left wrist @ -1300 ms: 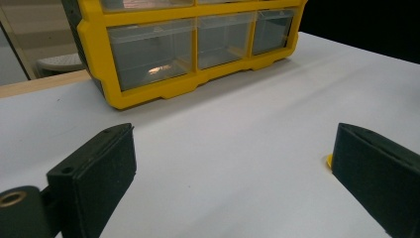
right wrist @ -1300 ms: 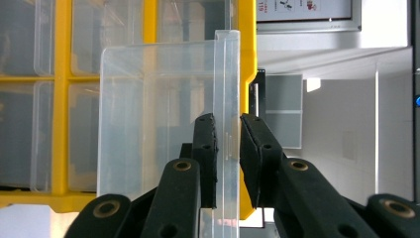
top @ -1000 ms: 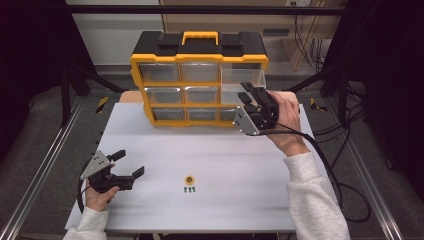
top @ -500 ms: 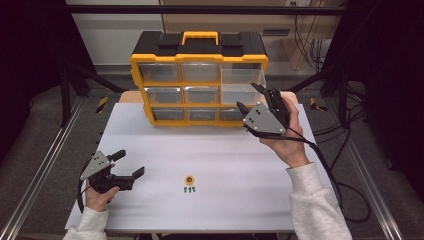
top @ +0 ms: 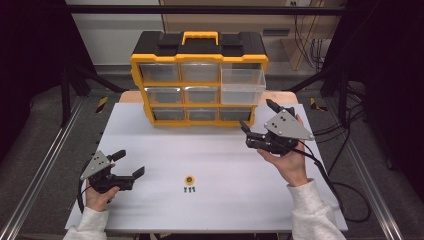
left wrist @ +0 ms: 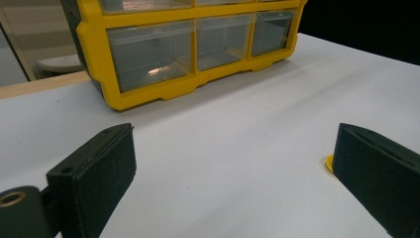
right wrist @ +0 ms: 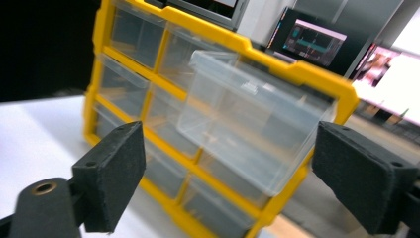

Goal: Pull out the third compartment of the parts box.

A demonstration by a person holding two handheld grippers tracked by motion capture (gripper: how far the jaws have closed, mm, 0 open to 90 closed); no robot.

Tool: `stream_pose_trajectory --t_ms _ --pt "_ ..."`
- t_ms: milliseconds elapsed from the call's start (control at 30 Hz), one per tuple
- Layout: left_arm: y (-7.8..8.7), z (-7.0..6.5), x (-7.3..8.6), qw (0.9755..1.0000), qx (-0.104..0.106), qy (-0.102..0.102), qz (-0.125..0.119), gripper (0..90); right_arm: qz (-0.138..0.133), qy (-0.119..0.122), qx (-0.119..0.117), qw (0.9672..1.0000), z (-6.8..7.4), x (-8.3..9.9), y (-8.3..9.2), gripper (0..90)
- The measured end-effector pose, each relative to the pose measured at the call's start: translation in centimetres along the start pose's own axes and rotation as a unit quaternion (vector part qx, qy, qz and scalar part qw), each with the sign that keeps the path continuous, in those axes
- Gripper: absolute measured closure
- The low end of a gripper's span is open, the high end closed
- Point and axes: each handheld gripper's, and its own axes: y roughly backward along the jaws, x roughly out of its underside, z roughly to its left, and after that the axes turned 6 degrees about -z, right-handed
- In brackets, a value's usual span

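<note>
Standing at the far end of the white table point(top: 150, 135), the yellow organiser point(top: 200, 80) has its large clear drawer point(top: 242, 86) at the upper right pulled part way out, proud of the frame. The right gripper point(top: 257, 117) hangs just in front of and below that drawer, near the cabinet's lower right corner but apart from it; its jaws have just been opening and now stand wide with nothing between them. In the right gripper view the drawer point(right wrist: 247, 134) sits tilted across the picture beyond the 2 black pads point(right wrist: 116, 173), clear of both. The left gripper point(top: 129, 164) rests low over the near left of the table, jaws wide and empty, well apart from the cabinet. A small yellow ring point(top: 189, 180) lies near the table's middle front, with what look like 3 tiny dark screws point(top: 189, 190) just beside it, though they are too small to be sure. In the left gripper view the ring's edge point(left wrist: 329, 162) peeks out beside the right pad
</note>
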Motion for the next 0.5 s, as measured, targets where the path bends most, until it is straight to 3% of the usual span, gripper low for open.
stream_pose_trajectory --t_ms 233,500 --pt "0.1 0.0 0.0 1.0 0.0 0.002 -0.003 3.2 0.016 -0.077 -0.02 0.9967 1.7 2.1 0.6 5.1" --pt "0.1 0.0 0.0 1.0 0.0 0.0 -0.002 3.1 0.036 -0.134 -0.036 0.9897 3.5 4.5 0.6 3.0"
